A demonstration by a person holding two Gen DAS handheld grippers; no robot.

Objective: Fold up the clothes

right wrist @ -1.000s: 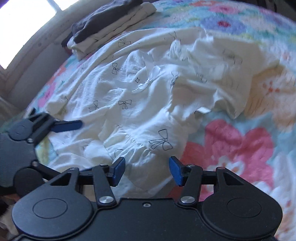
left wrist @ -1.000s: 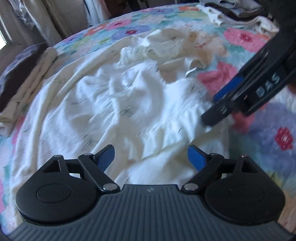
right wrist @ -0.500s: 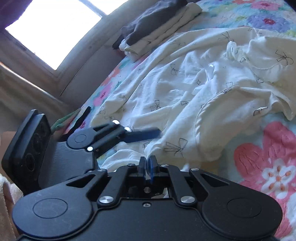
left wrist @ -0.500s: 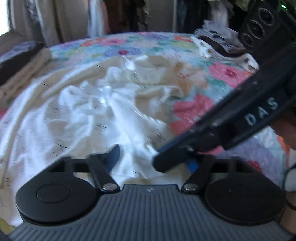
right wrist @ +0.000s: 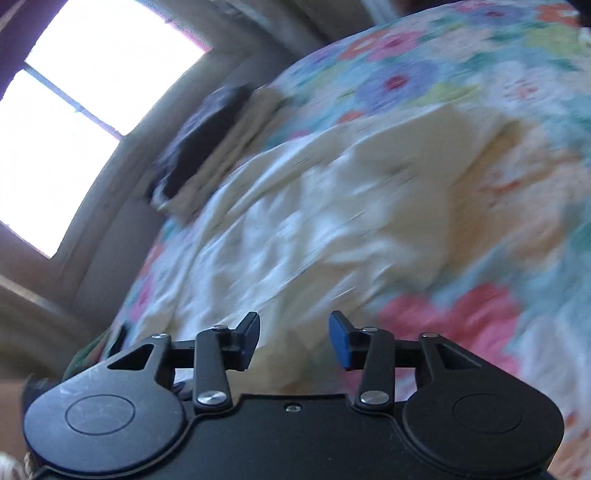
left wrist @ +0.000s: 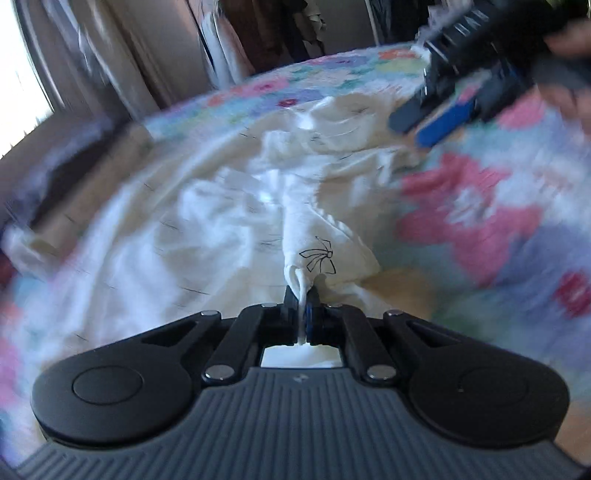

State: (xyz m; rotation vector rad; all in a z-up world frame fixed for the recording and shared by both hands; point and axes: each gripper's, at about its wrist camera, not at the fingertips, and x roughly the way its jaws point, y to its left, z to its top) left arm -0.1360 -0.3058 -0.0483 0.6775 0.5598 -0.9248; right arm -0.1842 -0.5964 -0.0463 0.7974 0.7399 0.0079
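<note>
A cream garment with small black bow prints [left wrist: 207, 229] lies crumpled on a flowered bedspread [left wrist: 491, 221]. My left gripper [left wrist: 302, 297] is shut on a pinched fold of its near edge, and the cloth rises in a ridge from the pads. In the left wrist view my right gripper [left wrist: 424, 125] hovers blurred at the upper right, over the garment's far side, held by a hand [left wrist: 569, 99]. In the right wrist view the right gripper [right wrist: 293, 325] has its jaws apart and opening, with nothing between them. The garment [right wrist: 332, 206] lies below it.
A stack of folded clothes, dark on top of beige [right wrist: 207, 147], sits by the wall under a bright window [right wrist: 74, 110]. The same stack [left wrist: 74, 181] shows at the left of the left wrist view. Hanging clothes [left wrist: 258, 33] stand beyond the bed.
My left gripper closed from wide open onto the garment's edge. My right gripper shut on that edge, then let go and swung away toward the far right, opening.
</note>
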